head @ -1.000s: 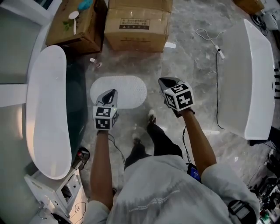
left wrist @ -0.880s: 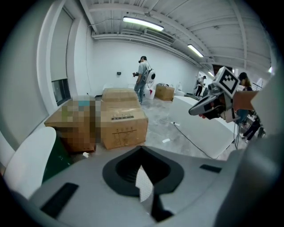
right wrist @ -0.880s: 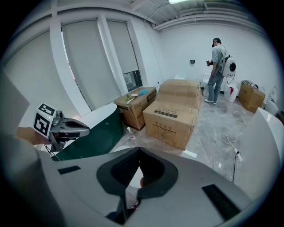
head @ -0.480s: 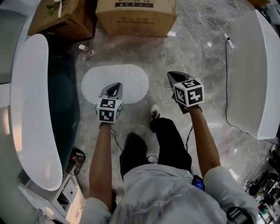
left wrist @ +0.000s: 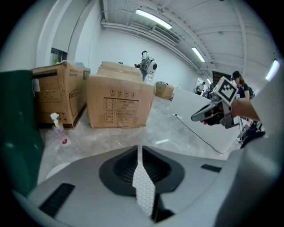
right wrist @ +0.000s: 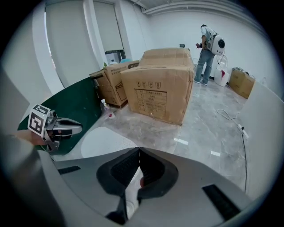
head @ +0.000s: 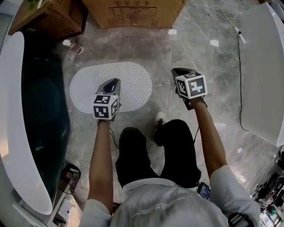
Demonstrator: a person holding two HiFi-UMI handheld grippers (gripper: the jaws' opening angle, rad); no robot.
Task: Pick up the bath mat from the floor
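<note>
The white, dotted oval bath mat (head: 131, 80) lies flat on the grey marble floor. My left gripper (head: 114, 81) hangs over the mat's near middle, its jaws shut with nothing between them. The mat's texture shows below its jaws in the left gripper view (left wrist: 144, 193). My right gripper (head: 178, 71) is to the right of the mat, over bare floor, jaws also shut and empty. From the right gripper view the mat (right wrist: 104, 142) lies ahead on the left, with the left gripper (right wrist: 66, 126) beside it. The right gripper (left wrist: 213, 113) appears in the left gripper view.
Cardboard boxes (head: 133, 11) stand just beyond the mat, with a small spray bottle (head: 73, 46) on the floor to their left. A white-rimmed dark green tub (head: 17, 133) lines the left. Another white fixture (head: 262, 66) and a cable (head: 240, 75) are on the right. The person's shoe (head: 159, 117) is near the mat.
Both grippers have sunk toward the floor as the person crouched. The mat now looks larger, and the left gripper covers its near middle rather than its near edge. Both jaws stay shut.
</note>
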